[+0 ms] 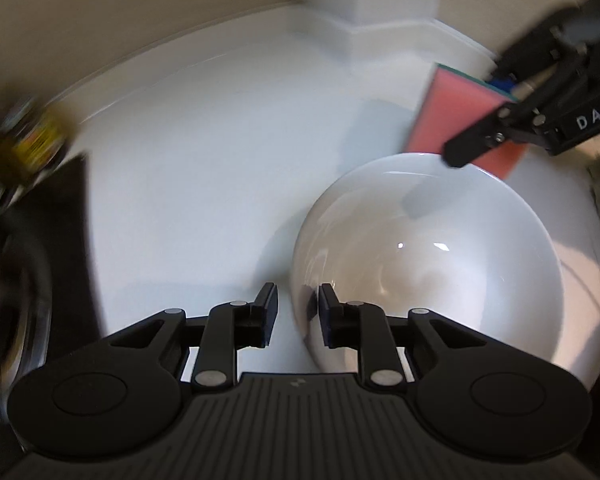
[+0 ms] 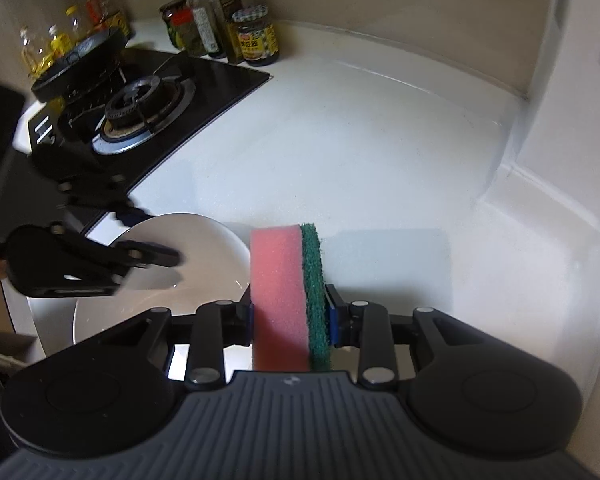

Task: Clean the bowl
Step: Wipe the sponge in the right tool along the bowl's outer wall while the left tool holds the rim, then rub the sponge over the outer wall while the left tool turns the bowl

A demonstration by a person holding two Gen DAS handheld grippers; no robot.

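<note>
The right gripper (image 2: 290, 314) clamps a pink-and-green sponge (image 2: 288, 296) upright, long axis along its fingers. In its view the white bowl (image 2: 204, 264) lies at nine o'clock on the counter (image 2: 380, 160), just beside the sponge (apparently not touching). The left gripper (image 1: 294, 308), nearer, straddles the bowl's rim, jaws parted.

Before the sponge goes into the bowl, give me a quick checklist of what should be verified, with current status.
1. Sponge clamped in right gripper: ok.
2. Green scouring side facing away from the bowl, pink side toward it: ok.
3. Left gripper straddling the bowl rim: ok.
4. Left fingers pressing on the rim: not ok, gaps show.
5. Bowl interior free of objects: ok.
6. Sponge wet or soaped: cannot tell.
</note>
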